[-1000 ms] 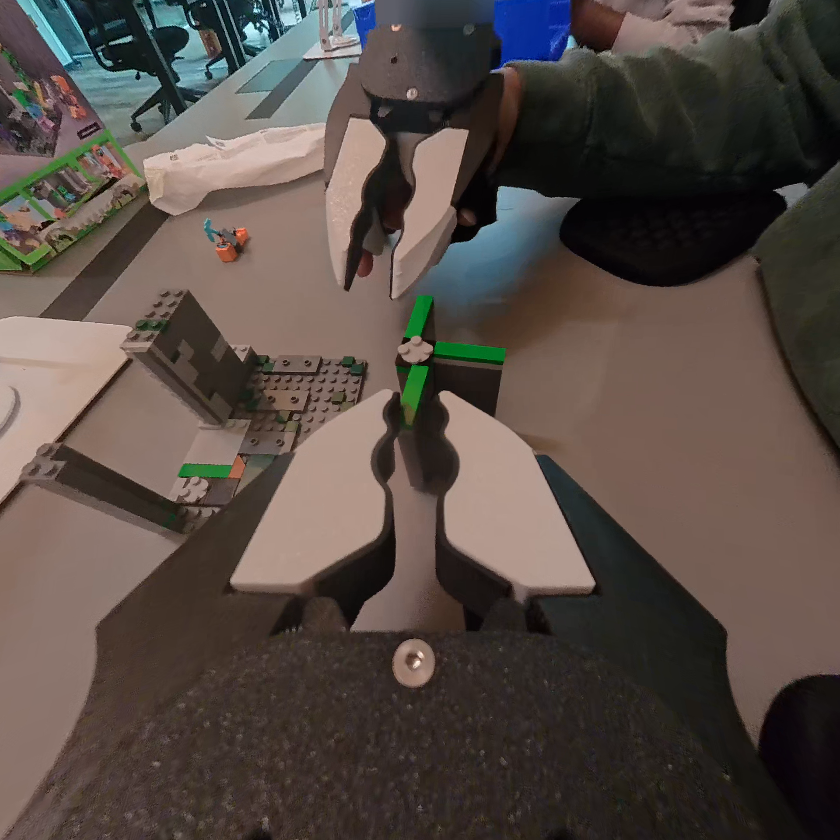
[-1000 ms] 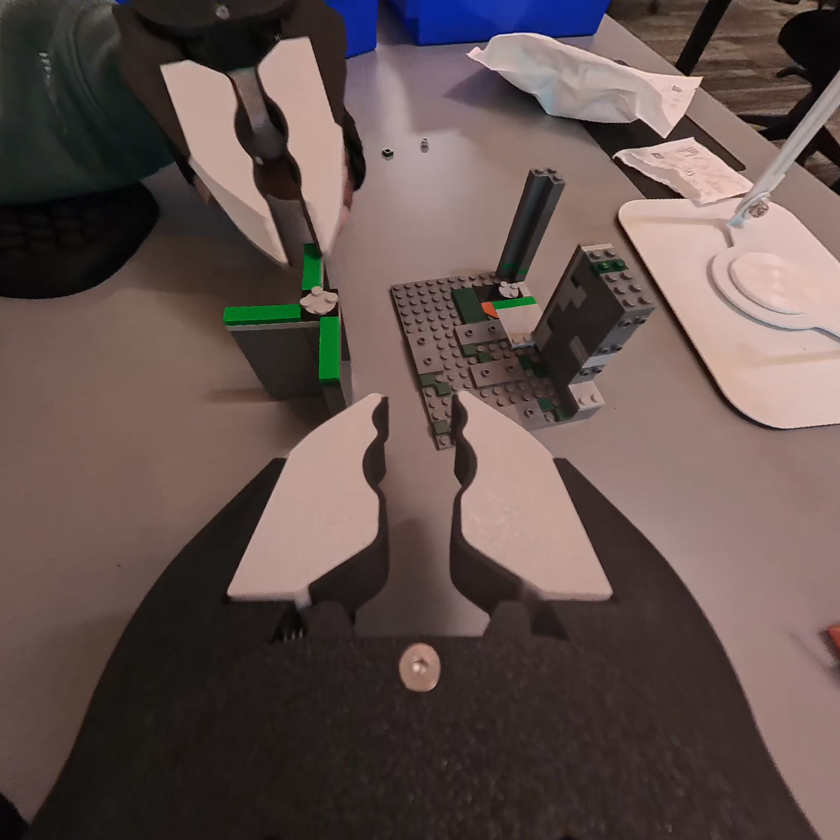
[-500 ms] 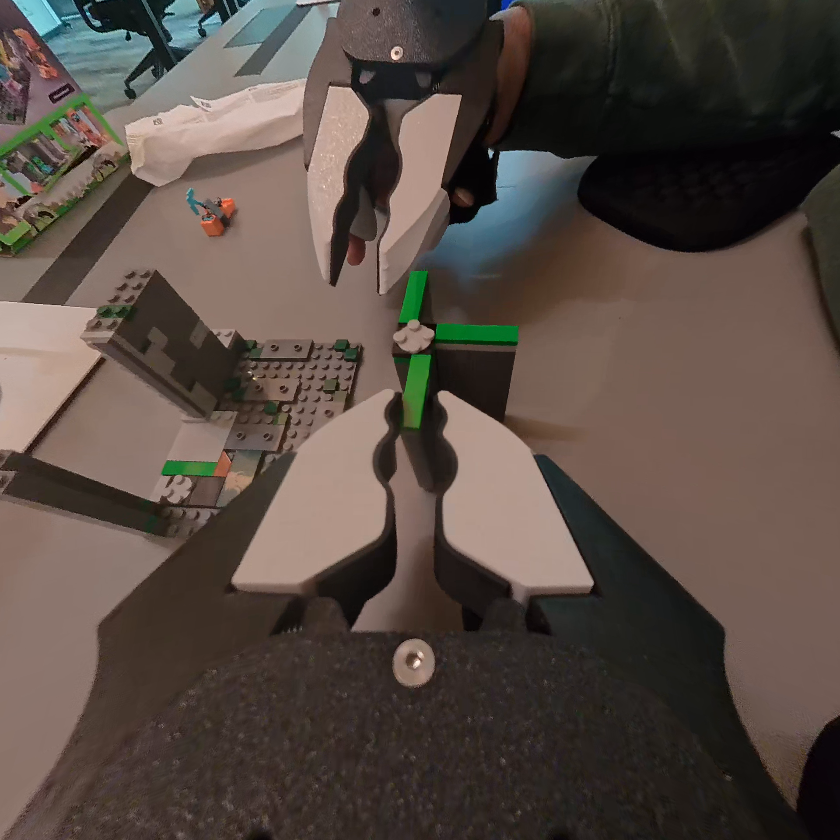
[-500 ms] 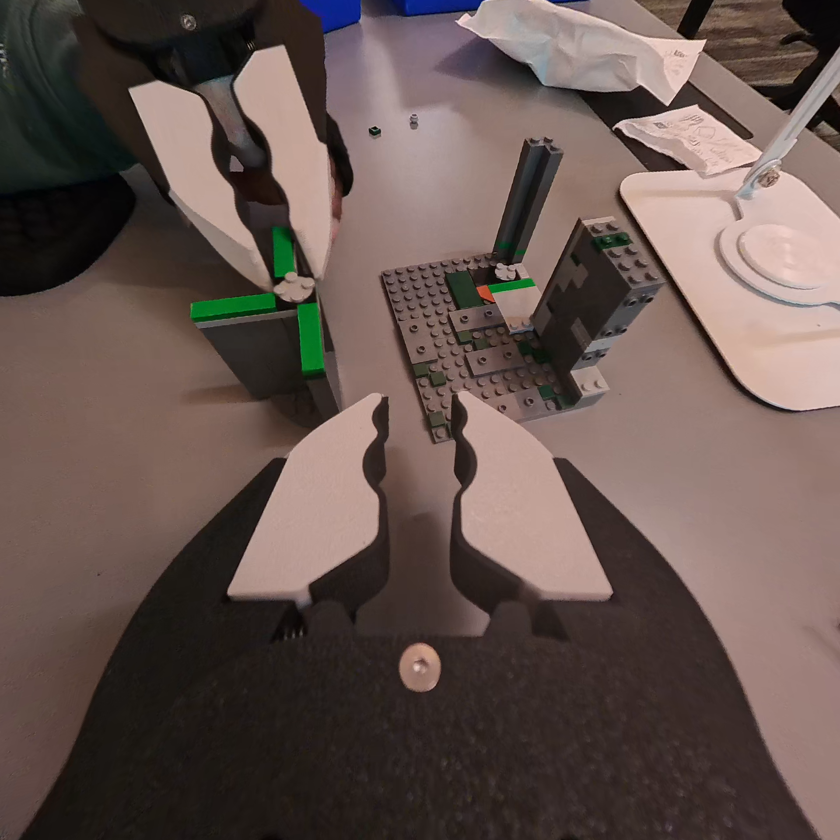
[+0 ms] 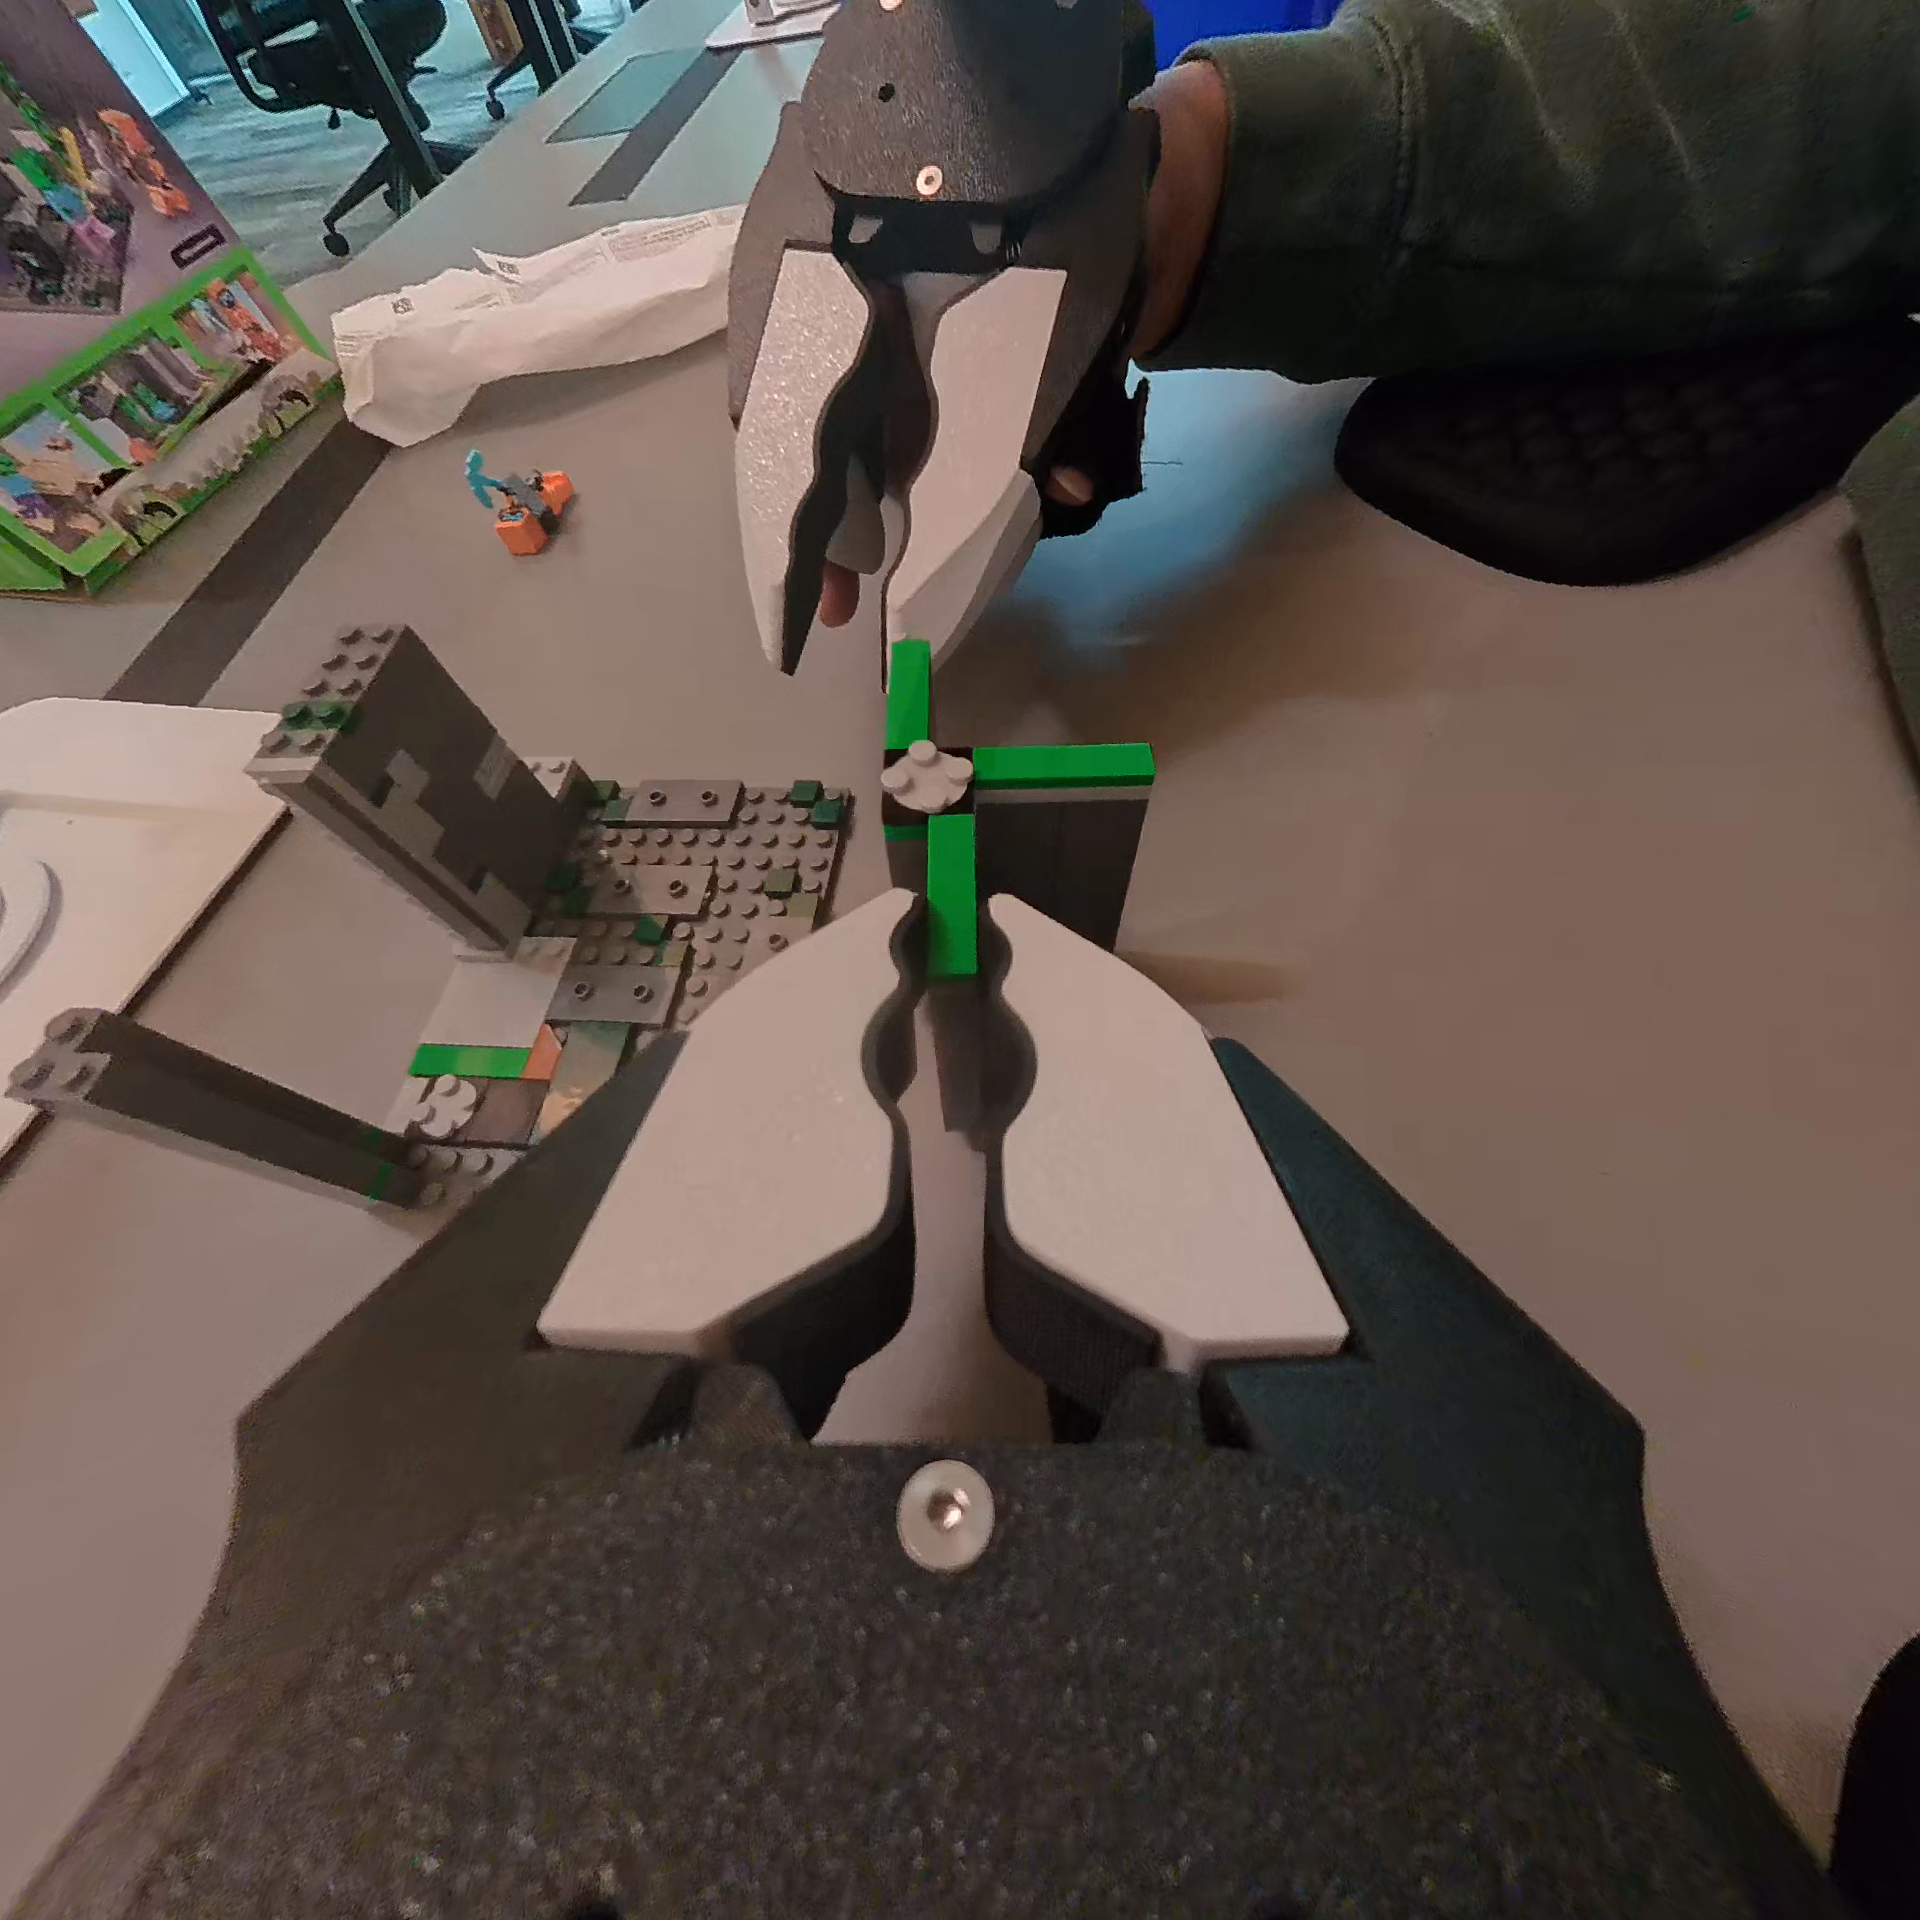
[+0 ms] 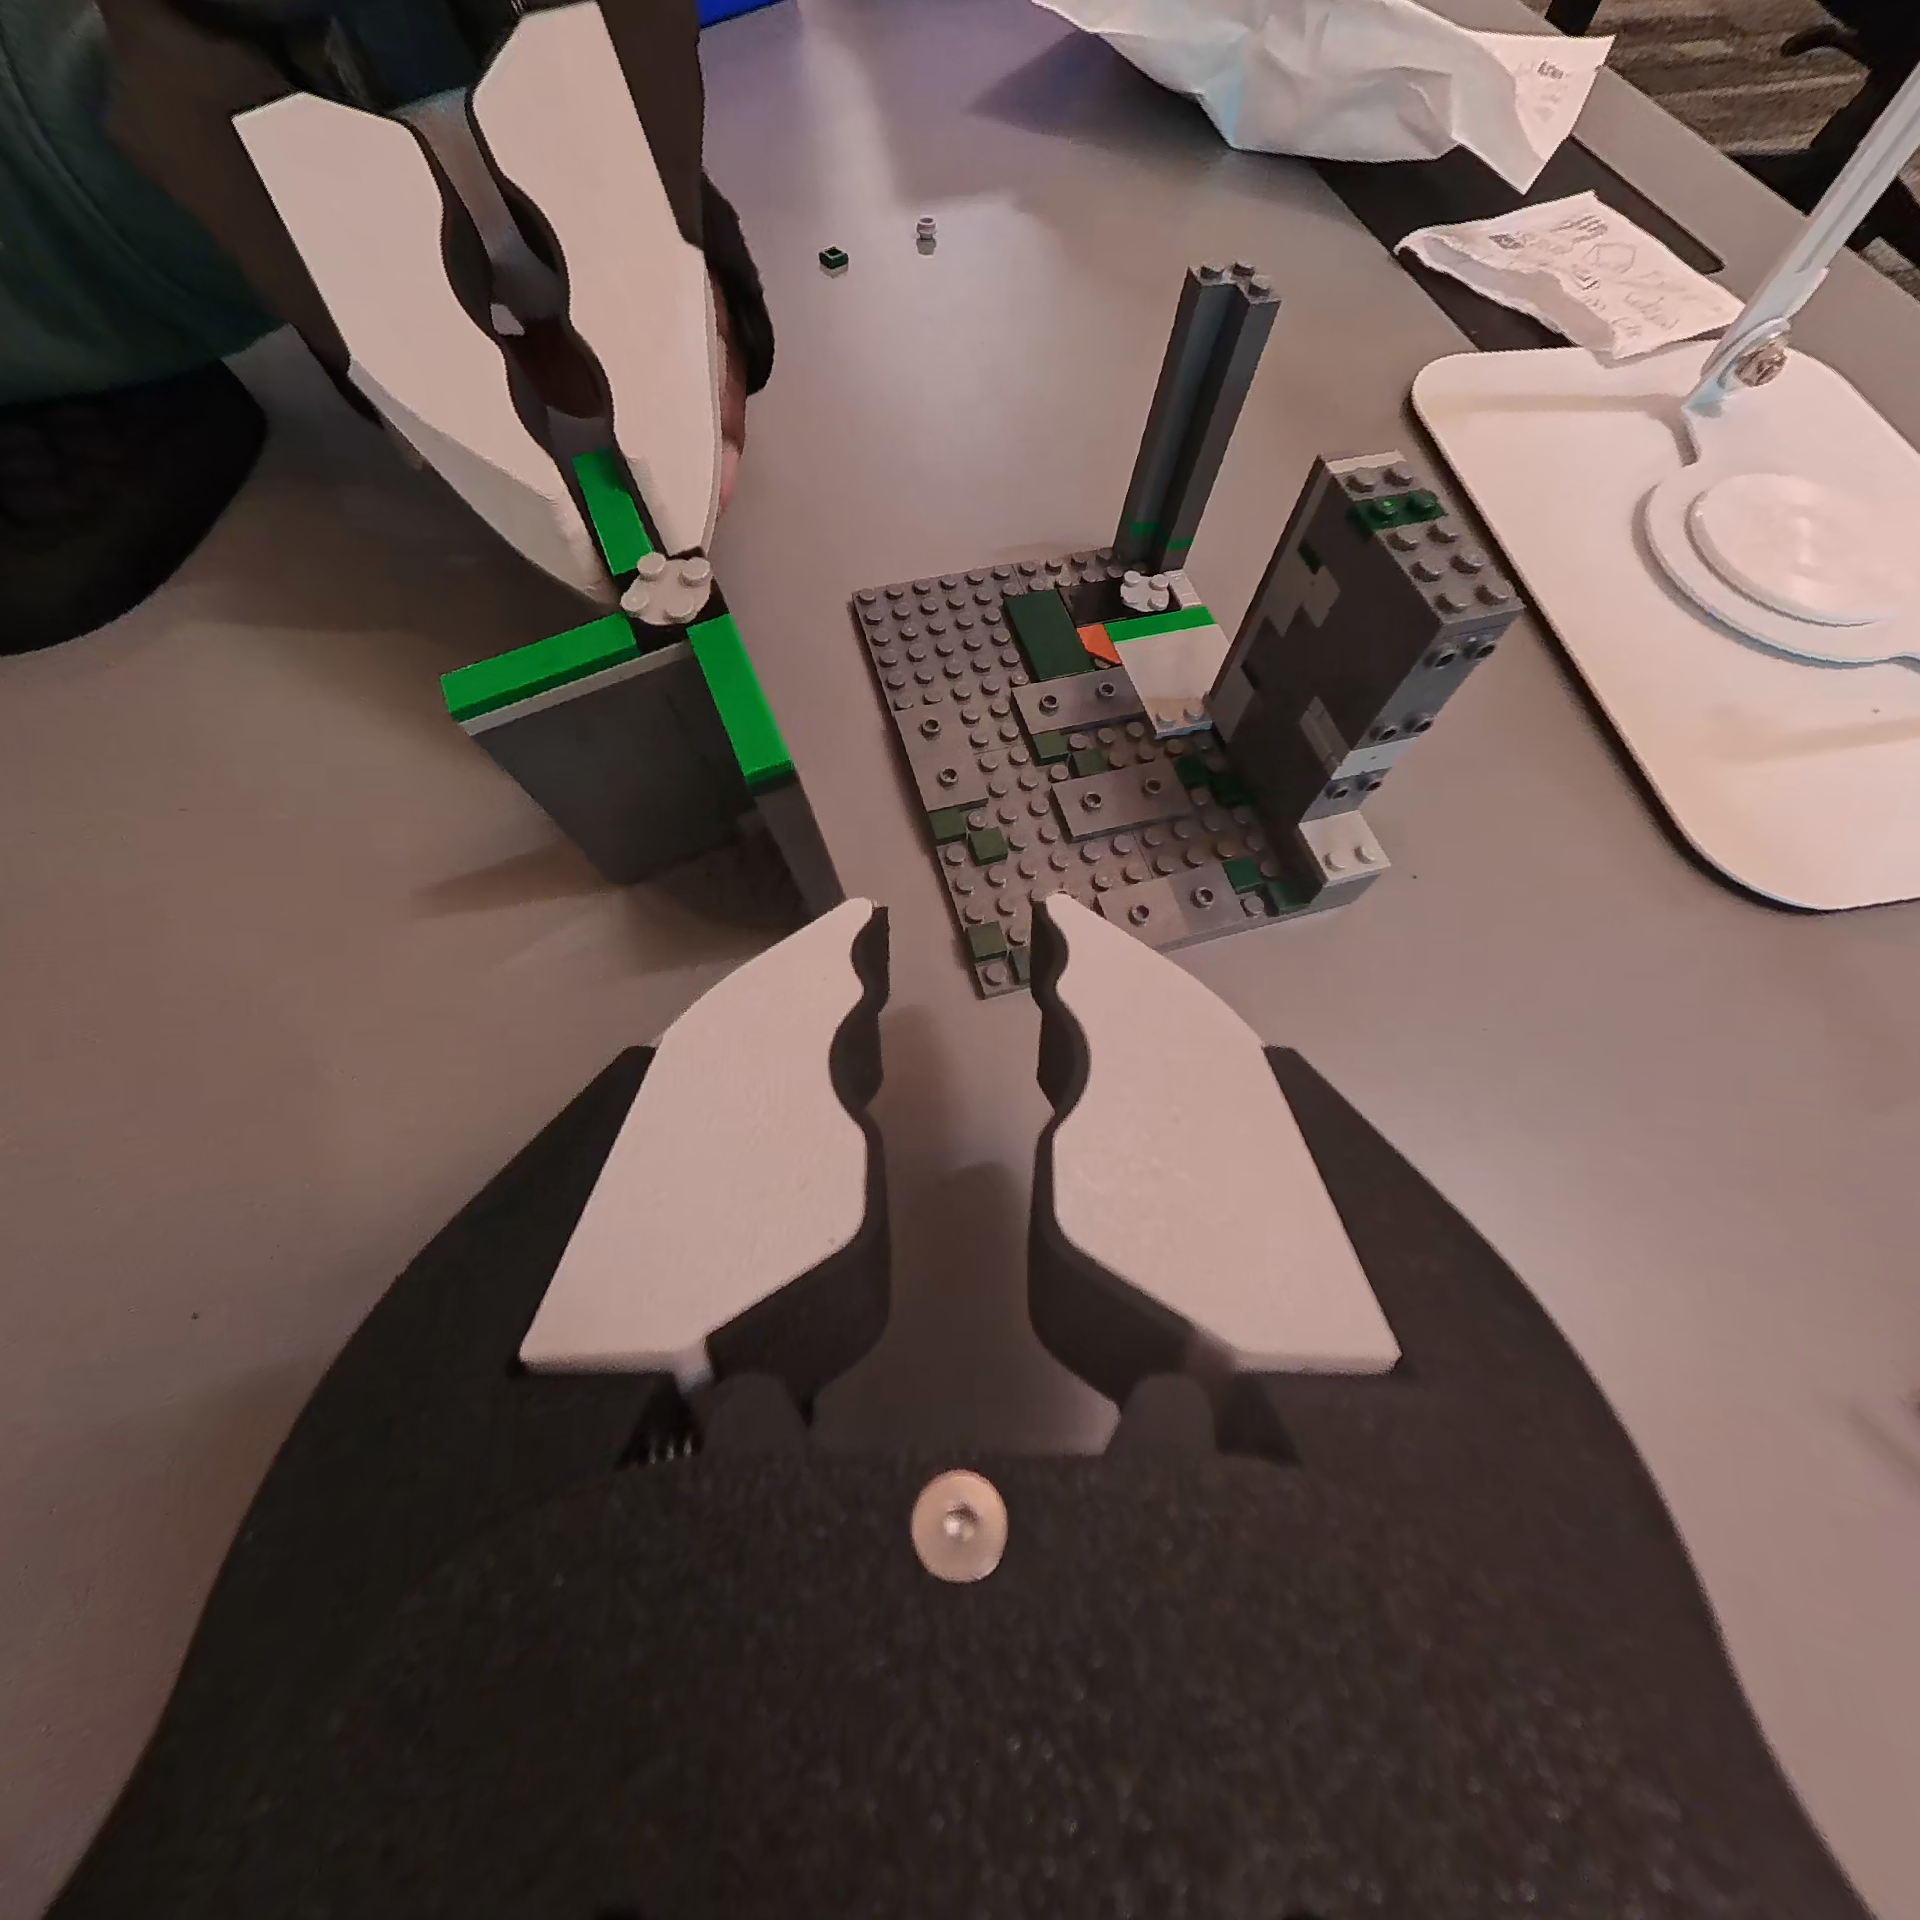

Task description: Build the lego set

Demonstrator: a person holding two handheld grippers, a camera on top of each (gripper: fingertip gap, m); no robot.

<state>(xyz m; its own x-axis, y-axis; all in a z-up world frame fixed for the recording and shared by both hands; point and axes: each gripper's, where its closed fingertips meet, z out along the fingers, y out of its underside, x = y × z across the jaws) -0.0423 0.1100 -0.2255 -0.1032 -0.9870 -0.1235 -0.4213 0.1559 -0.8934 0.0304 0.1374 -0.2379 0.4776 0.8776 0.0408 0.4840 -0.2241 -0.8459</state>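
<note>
A grey cross-shaped wall piece (image 5: 1060, 842) with bright green top strips and a round light grey stud (image 5: 925, 781) stands on the table; it also shows in the right wrist view (image 6: 613, 769). My left gripper (image 5: 951, 920) is shut on one green-topped arm of it, also seen in the right wrist view (image 6: 649, 566). My right gripper (image 6: 956, 920) is open and empty, near the front edge of the grey baseplate (image 6: 935, 727). In the left wrist view it (image 5: 852, 649) hovers just beyond the cross piece. A dark tower (image 6: 1340, 644) and a tall grey pillar (image 6: 1205, 405) stand on the plate.
A white lamp base (image 6: 1662, 623) lies right of the plate. A crumpled paper bag (image 5: 540, 312), the set's box (image 5: 114, 364) and an orange figure (image 5: 530, 509) lie farther off. Two tiny loose pieces (image 6: 833, 260) sit behind the cross piece. A black pad (image 5: 1610, 468) lies under the sleeve. The gap from one gripper's tips to the other's is roughly 9 centimetres. The tall grey pillar (image 6: 1205, 405) sits 12 centimetres or so from the ends of my left fingers.
Little has changed. My left gripper stays shut on the cross piece. My right gripper has shifted slightly, so the cross piece and the plate sit a bit higher in its view.
</note>
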